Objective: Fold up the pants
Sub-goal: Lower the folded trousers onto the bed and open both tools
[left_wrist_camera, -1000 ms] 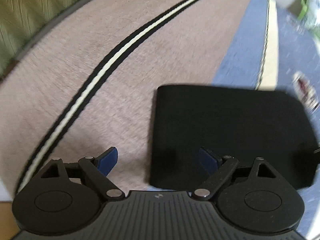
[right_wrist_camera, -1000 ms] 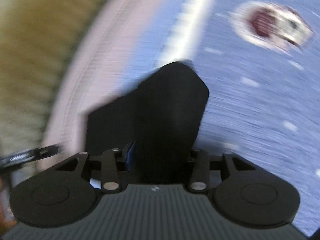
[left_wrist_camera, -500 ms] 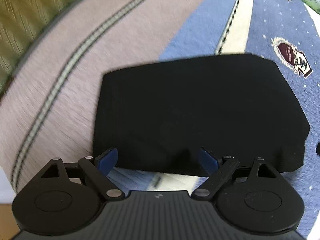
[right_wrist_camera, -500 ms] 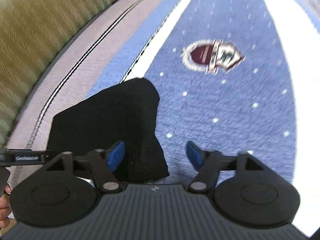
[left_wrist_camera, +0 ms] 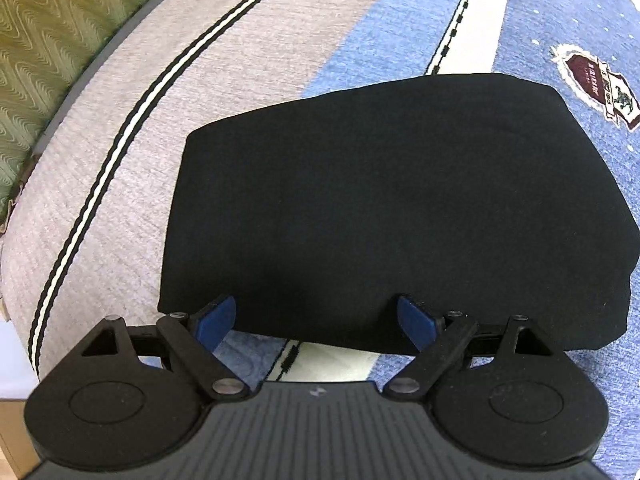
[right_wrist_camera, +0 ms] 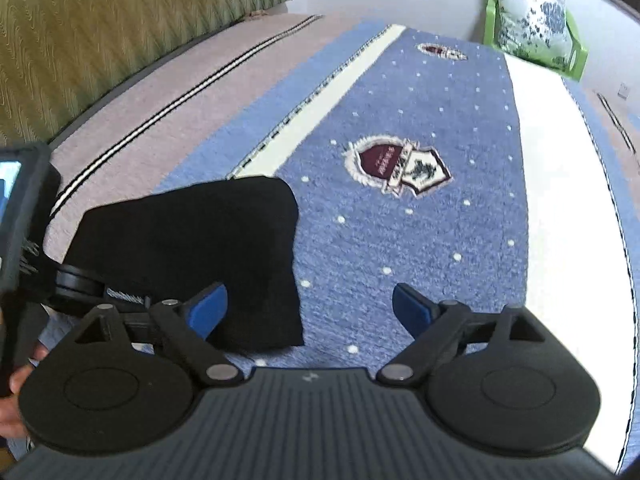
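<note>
The black pants point(left_wrist_camera: 392, 208) lie folded into a compact rectangle on the bed cover. In the left wrist view my left gripper point(left_wrist_camera: 316, 318) is open and empty, its blue pads at the near edge of the bundle. In the right wrist view the pants point(right_wrist_camera: 192, 252) lie at lower left. My right gripper point(right_wrist_camera: 310, 306) is open and empty, raised over the bundle's right edge, with the left pad over the cloth and the right pad over the blue cover.
The bed cover point(right_wrist_camera: 420, 240) is blue with white stripes and crest emblems point(right_wrist_camera: 398, 166), with a beige band point(left_wrist_camera: 160, 128) along the left. A green patterned headboard point(right_wrist_camera: 100, 32) runs along the left. A floral pillow on a green chair point(right_wrist_camera: 532, 12) stands beyond the bed. The left tool's body point(right_wrist_camera: 20, 220) shows at left.
The right gripper has opened, let go of the pants and pulled back and up. The left gripper has shifted right to face the bundle squarely. The pants now lie flat.
</note>
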